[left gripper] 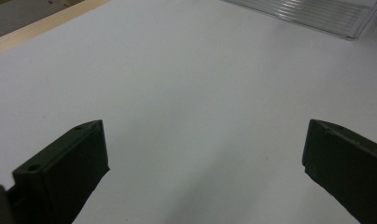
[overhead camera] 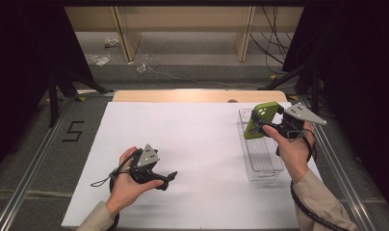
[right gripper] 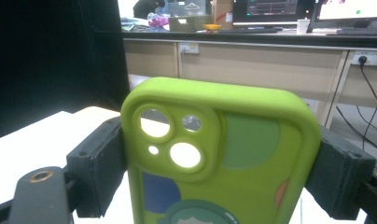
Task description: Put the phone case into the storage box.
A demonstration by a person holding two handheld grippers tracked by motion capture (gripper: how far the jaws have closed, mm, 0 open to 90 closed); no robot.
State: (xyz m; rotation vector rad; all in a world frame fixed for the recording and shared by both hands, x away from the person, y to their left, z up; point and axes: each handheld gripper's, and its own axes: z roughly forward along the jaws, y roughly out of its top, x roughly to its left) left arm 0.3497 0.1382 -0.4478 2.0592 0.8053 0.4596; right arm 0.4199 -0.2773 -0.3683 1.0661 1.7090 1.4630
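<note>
My right gripper (overhead camera: 264,126), clamped on the lime-green silicone phone case (overhead camera: 258,119) above the clear plastic tray (overhead camera: 264,166) at three o'clock, risks slippage; my left gripper (overhead camera: 169,179) idles with jaws apart.

One sign reads clearly: a black "5" (overhead camera: 74,131) marked on the grey floor (left of the table).
</note>
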